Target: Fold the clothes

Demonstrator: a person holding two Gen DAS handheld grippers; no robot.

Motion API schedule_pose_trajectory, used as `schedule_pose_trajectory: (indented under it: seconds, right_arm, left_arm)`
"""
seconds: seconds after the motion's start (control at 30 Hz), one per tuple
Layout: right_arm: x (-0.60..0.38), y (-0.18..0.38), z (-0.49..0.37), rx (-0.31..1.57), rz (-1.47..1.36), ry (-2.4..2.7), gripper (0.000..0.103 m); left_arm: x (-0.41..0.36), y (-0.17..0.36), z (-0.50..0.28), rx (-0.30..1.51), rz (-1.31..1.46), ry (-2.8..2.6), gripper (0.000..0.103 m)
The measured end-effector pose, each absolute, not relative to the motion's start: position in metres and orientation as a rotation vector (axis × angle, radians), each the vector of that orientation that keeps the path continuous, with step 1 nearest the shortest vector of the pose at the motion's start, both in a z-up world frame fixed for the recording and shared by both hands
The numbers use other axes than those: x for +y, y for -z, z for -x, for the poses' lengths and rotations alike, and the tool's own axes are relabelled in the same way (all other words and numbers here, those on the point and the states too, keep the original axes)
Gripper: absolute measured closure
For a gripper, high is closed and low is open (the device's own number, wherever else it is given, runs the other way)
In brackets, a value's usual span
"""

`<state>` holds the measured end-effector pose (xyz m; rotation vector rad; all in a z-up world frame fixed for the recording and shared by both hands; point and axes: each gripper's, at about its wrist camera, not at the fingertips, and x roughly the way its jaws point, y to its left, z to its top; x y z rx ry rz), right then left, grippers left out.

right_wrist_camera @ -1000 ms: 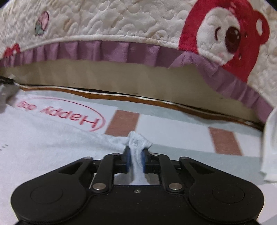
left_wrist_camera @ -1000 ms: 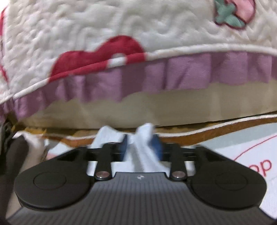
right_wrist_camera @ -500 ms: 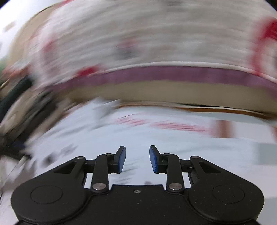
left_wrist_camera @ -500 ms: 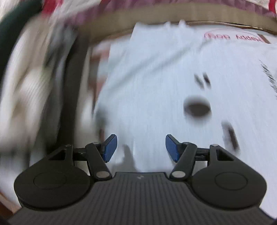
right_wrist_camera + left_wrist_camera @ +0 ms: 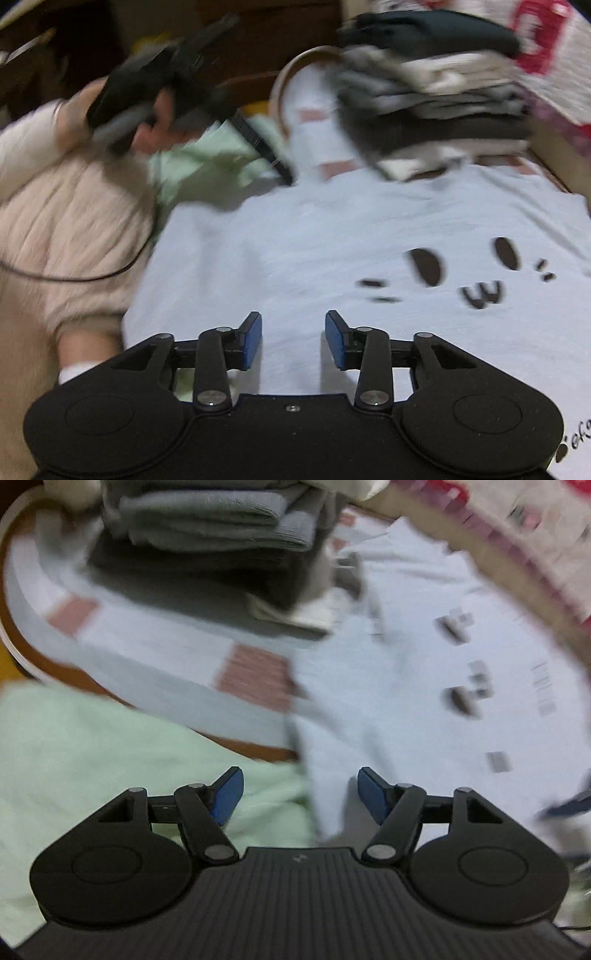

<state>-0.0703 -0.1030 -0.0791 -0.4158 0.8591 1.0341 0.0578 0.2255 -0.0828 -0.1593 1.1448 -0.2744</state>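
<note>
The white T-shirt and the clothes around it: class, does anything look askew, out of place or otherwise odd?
Nothing looks damaged or spilled. The white T-shirt lies spread flat, face print up. The stack of folded clothes behind it looks uneven, with a cream piece poking out at the bottom. Motion blur hides finer detail.

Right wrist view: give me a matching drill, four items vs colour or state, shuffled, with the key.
Items:
1. white T-shirt
2. right tongs
3. stack of folded clothes
4. green cloth

Descriptions:
A. pale green, crumpled beside the shirt's far left corner
B. piled at the far end of the mat, greys and darks
C. open, nothing between the blue pads
D. spread flat, black cartoon face print showing

Pairs: 1-D, 2-C, 3-B, 4-A
</note>
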Motion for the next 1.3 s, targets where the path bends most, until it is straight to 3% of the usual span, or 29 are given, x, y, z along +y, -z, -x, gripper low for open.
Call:
schedule_pose_trajectory:
  seconds: [0.23,0.4,0.63,0.67,0.7,0.73,0.77,1.03,1.17,1.3]
  right_arm:
    - [-0.078,0.097,0.113,0.888,0.656,-1.09,0.053]
    - [-0.077,0.101,0.139,0.73,0.973,-1.029,0.053]
    - [-0.063,0.117,0.151,0.586,1.018,-0.984,0.053]
    - [-0.062,0.117,0.151,0.56,1.022,-0.964,0.056]
    - [-0.062,0.116,0.151,0.536,1.015,-0.95,0.07]
    - [-0.065,0.109,0.15,0.518,0.972,-0.958,0.086]
    - [-0.068,0.101,0.149,0.504,0.925,-0.963,0.095]
    - [-0.102,0.057,0.1,0.575,0.437,-0.819,0.095]
    - [-0.128,0.062,0.071,0.637,0.205,-0.71,0.095]
    - [-0.15,0.07,0.036,0.734,-0.054,-0.667,0.095]
  left_arm:
    - [0.229,0.091,-0.051,1.159,0.261,0.346,0.036]
    - [0.236,0.097,-0.054,1.176,0.365,0.37,0.036]
    - [0.228,0.098,-0.053,1.175,0.315,0.362,0.034]
    - [0.227,0.097,-0.052,1.175,0.301,0.362,0.034]
    - [0.225,0.097,-0.051,1.174,0.29,0.361,0.034]
    - [0.225,0.096,-0.051,1.171,0.282,0.361,0.034]
    - [0.224,0.095,-0.05,1.169,0.284,0.357,0.034]
    - [0.227,0.084,-0.044,1.112,0.313,0.351,0.035]
    - [0.231,0.059,-0.036,0.941,0.389,0.431,0.034]
    - [0.206,0.039,-0.017,0.813,0.27,0.603,0.033]
